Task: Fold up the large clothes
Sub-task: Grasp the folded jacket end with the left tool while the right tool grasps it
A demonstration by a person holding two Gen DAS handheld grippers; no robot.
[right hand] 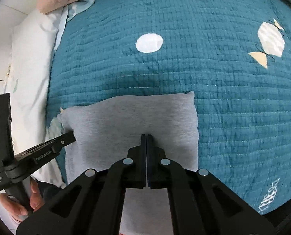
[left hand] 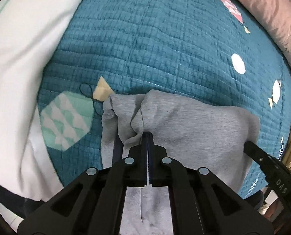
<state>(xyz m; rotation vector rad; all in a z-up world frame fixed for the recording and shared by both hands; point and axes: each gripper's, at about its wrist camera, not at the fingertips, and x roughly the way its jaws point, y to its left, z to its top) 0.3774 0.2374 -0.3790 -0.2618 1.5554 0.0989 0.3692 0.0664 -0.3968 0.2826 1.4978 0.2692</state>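
A grey garment [left hand: 194, 129] lies folded on a teal quilt [left hand: 155, 49]. My left gripper [left hand: 147, 135] is shut on a bunched fold of the grey garment near its left edge. In the right wrist view the grey garment [right hand: 126, 117] is a flat rectangle. My right gripper [right hand: 146, 136] is shut on the garment at its middle. The left gripper [right hand: 67, 137] reaches in at the garment's left edge there. The right gripper's finger [left hand: 251, 146] shows at the garment's right edge in the left wrist view.
The quilt [right hand: 204, 68] has white, pink and mint patches. White bedding [left hand: 18, 68] lies at the left, also in the right wrist view [right hand: 32, 62]. A pink pillow [left hand: 272, 15] lies at the far right. A hand [right hand: 22, 203] holds the left gripper's handle.
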